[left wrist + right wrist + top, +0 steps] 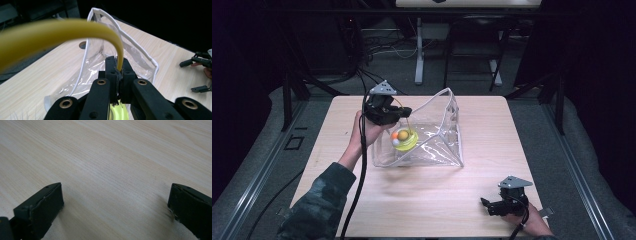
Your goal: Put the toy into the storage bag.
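Currently: left gripper [404, 113] is pinching the yellow handle [75, 27] of a light toy basket [404, 140], hanging inside the floppy clear bag [447, 135] at table centre; right gripper [484, 204] is resting spread, near right.

table [422, 200]: pale wood-grain top, looking matt and smooth, with fine streaks running along it
clear bag [439, 142]: transparent glossy plastic film, creasing and throwing back bright glints; white piped edging running round its rim
yellow handle [75, 28]: smooth rubbery-looking tube, showing a soft sheen
toy [404, 139]: glossy yellow-green plastic, carrying smooth orange and white balls
left gripper [118, 75]: matt black plastic jaws, brass-coloured rivets shining dully at the joints
right gripper [115, 205]: matt black pads, looking slightly rough and frayed at the edges
sleeve [319, 205]: soft patterned cloth, looking matt
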Motion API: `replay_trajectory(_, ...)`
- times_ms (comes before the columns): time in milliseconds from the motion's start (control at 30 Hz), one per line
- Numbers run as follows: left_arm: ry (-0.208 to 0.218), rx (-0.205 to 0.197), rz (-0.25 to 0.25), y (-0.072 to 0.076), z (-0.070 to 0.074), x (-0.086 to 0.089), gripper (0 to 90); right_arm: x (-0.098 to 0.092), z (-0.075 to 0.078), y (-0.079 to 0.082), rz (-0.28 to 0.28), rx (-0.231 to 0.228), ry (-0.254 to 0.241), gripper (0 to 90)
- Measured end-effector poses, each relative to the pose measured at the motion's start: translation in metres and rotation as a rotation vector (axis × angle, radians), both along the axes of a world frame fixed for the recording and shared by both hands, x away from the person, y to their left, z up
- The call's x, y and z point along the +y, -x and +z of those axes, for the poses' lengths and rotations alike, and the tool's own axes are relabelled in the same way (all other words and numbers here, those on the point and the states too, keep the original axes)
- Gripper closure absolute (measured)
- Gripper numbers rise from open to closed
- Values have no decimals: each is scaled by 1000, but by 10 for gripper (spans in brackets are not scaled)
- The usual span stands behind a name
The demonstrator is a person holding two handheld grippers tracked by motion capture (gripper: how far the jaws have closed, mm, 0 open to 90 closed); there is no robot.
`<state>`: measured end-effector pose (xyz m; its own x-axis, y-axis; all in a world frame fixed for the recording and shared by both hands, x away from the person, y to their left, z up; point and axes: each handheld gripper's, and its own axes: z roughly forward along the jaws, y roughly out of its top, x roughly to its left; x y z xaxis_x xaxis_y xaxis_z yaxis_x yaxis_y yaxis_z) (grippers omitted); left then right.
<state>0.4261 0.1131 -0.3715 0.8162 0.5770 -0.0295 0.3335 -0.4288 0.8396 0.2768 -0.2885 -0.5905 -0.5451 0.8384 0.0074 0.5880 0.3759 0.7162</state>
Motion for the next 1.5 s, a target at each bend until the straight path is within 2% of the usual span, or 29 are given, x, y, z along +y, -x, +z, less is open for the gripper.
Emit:
replay_trajectory(133, 3, 15, -2, -4, -6, -4, 882, 0, 0, 0, 0, 0, 0, 0)
replay_trajectory(400, -23, 34, -21, -10, -23, -11, 882, 0, 0, 0, -1, -1, 0, 0)
replay_trajectory(867, -39, 77, 8, -25, -49, -21, 881, 0, 0, 0, 0, 0, 0, 0)
replay_trajectory(1000, -73, 76, 23, -28, -53, -23, 880, 0, 0, 0, 0, -1, 0, 0)
replay_trajectory(1067, -80, 87, 26, -30, -56, -24, 880, 0, 0, 0, 0, -1, -1, 0)
replay_trajectory(1167, -70, 104, 40, -31, -59, -23, 879, 0, 0, 0, 0, -1, -1, 0)
replay_trajectory(1300, -92, 133, 49, -33, -63, -24, 875, 0, 0, 0, 0, 0, 0, 0)
replay_trajectory(1333, -91, 143, 46, -33, -65, -23, 874, 0, 0, 0, 0, -1, -1, 0)
replay_trajectory(1367, -71, 155, 45, -34, -65, -22, 872, 0, 0, 0, 2, 5, 0, 0)
replay_trajectory(1500, -70, 165, 48, -34, -66, -22, 866, 0, 0, 0, 3, 4, 0, 0)
